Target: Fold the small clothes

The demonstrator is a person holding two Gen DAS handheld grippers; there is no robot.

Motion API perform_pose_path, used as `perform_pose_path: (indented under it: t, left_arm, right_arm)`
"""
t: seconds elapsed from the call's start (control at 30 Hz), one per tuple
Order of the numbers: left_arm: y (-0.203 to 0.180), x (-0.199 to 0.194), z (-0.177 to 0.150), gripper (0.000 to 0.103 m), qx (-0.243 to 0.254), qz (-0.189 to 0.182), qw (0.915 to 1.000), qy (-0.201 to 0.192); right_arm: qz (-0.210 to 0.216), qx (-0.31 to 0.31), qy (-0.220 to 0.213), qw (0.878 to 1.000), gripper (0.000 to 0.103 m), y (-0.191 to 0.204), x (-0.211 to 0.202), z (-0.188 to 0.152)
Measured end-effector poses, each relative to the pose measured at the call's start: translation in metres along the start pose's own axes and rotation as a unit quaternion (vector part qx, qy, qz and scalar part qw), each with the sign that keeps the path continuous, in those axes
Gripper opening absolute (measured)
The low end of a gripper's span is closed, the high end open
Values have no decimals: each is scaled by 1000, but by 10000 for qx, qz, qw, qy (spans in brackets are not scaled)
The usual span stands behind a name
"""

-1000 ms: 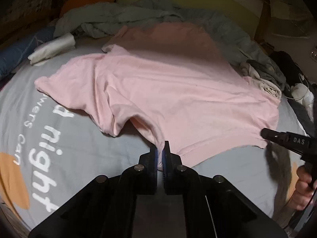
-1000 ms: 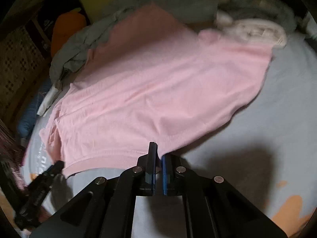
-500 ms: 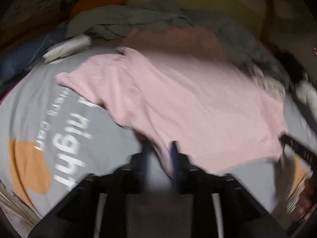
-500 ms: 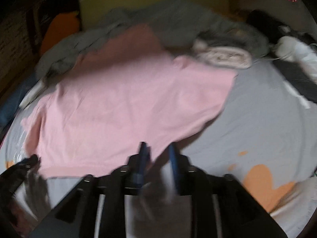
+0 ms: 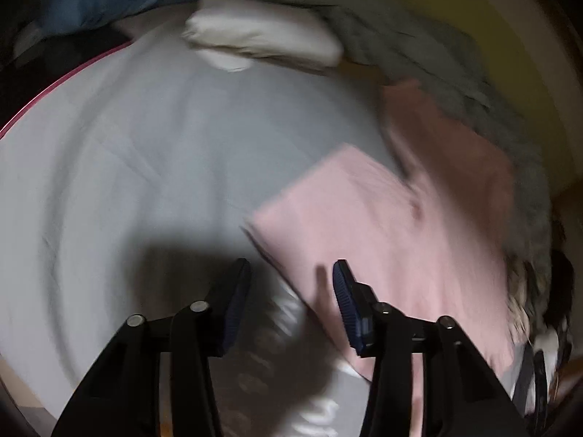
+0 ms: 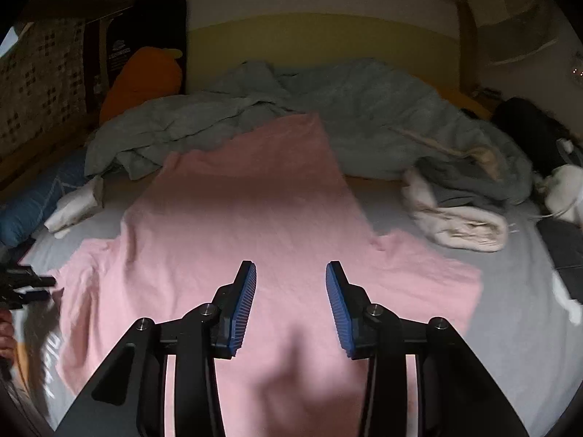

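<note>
left wrist: blurred pink shirt (image 5: 393,240), edge cropped.

Each gripper, left (image 5: 291,273) and right (image 6: 290,273), is built of black angular arms. Silver round screws are set at the joints. The fingers (image 6: 243,307) are faced with ribbed blue pads.

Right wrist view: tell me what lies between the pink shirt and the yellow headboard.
A rumpled grey blanket stretches across the bed between the pink shirt and the yellow headboard; the shirt's far edge rests against it. The right wrist view shows this.
</note>
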State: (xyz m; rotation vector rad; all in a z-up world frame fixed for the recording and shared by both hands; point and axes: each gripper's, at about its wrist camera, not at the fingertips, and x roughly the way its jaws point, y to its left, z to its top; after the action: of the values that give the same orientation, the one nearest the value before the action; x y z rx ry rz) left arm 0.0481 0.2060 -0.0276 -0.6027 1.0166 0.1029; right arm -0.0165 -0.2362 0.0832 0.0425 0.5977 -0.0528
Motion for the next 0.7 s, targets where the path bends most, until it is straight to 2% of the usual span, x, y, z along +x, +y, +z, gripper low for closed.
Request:
perform_pose_path:
  t: [0.03, 0.07, 0.13, 0.17, 0.2, 0.27, 0.33, 0.37, 0.43, 0.47, 0.53, 0.57, 0.67, 0.7]
  left_arm:
    - [3, 2, 0, 15, -10, -1, 10000, -13]
    - [7, 4, 1, 5, -19, -101, 9999, -4]
    - [22, 1, 10, 1, -387, -969, 9945, -43]
    - [27, -9, 15, 1, -444, -890, 9945, -324]
    - [24, -24, 20, 1, -219, -682, 9954, -642]
    - [7, -55, 25, 1, 330, -546, 9908, -1194]
    - [-17, -85, 27, 1, 895, -359, 9818, -1634]
    - [-35, -96, 26, 1, 1260, -85, 9757, -1791]
    - [-69, -103, 21, 1, 1894, 359, 9624, -1914]
    - [-86, -105, 13, 1, 2210, 381, 9547, -1956]
    - [-117, -100, -8, 1, 2724, 157, 9440, -1854]
    - [-133, -92, -25, 1, 3011, -68, 9386, -1683]
    - [-176, -41, -95, 1, 4006, -660, 9112, -697]
    - [-183, -20, -119, 2, 4225, -700, 9032, -277]
  right_arm:
    - [55, 58, 20, 10000, 41, 2, 4, -1]
    - [127, 149, 73, 9998, 41, 3, 8, -4]
    - [275, 178, 244, 9992, 41, 0, 14, -8]
    - [330, 136, 334, 9988, 41, -2, 16, -9]
    - [297, 118, 334, 9989, 41, -6, 15, -11]
    - [324, 133, 408, 9986, 41, -17, 14, -9]
    - [573, 230, 602, 9963, 42, -25, 14, -8]
    - [645, 290, 665, 9953, 42, -28, 15, -9]
    - [667, 318, 743, 9945, 44, -30, 17, -12]
    - [661, 300, 766, 9944, 44, -31, 17, -13]
    - [622, 240, 791, 9946, 44, -31, 17, -15]
    - [632, 249, 783, 9946, 44, -31, 16, -14]
    - [646, 282, 725, 9949, 44, -33, 14, -13]
    - [617, 272, 698, 9953, 44, -34, 13, -12]
